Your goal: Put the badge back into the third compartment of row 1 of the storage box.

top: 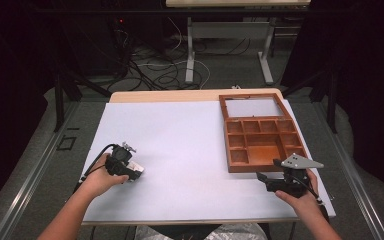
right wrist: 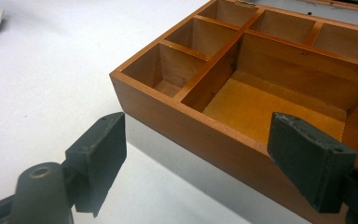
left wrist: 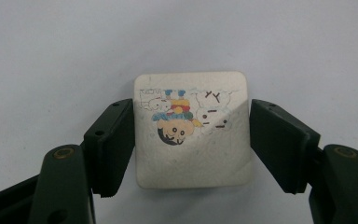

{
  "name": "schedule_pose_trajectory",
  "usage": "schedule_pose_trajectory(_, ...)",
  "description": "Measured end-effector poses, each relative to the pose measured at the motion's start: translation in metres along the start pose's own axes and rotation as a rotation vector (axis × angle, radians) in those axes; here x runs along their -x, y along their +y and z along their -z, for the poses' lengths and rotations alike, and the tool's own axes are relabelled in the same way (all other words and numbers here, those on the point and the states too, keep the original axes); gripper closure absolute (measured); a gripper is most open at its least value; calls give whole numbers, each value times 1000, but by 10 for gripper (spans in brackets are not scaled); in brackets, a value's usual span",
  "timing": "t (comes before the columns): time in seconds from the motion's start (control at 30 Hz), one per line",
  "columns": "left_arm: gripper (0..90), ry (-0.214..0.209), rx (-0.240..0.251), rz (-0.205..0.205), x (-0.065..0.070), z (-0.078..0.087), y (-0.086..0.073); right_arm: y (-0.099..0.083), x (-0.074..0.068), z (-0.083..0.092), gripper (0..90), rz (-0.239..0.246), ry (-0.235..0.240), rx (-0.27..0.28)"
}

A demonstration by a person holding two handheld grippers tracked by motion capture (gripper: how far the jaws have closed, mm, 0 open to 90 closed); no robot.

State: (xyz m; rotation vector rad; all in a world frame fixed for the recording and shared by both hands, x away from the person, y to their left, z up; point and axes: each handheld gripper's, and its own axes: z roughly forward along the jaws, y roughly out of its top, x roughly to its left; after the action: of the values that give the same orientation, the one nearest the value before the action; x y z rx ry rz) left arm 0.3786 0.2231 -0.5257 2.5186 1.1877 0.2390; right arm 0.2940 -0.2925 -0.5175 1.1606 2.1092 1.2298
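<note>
You are at the grasp: your left gripper [left wrist: 192,140] pinches the picture tile [left wrist: 193,130] flat between its jaws. Your right gripper [right wrist: 214,163] waits spread, just before the wooden box [right wrist: 182,116]. Next, I judge, lift and carry it to a compartment.

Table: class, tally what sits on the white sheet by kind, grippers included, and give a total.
Wooden box: 1
Picture tile: 1
Grippers: 2, the left gripper shut on the tile, the right gripper open by the box
Total: 4
</note>
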Motion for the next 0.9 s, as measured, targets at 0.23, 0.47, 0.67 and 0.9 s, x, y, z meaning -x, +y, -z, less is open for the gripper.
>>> schedule_pose_trajectory(0.23, 333, -8, 31, 2, 4, 1, 4, 0, 0, 0, 193, 1, -2, -2)
schedule_pose_trajectory(0.47, 333, -28, 80, -36, 16, 0, 13, 0, -1, -1, 193, -4, -3, -5)
schedule_pose_trajectory(0.67, 333, -64, 130, -61, 31, 0, 26, 0, -1, -2, 193, -2, -3, -4)
schedule_pose_trajectory(0.9, 333, -92, 185, -97, 53, -1, 41, 0, -1, -2, 193, 0, -5, -5)
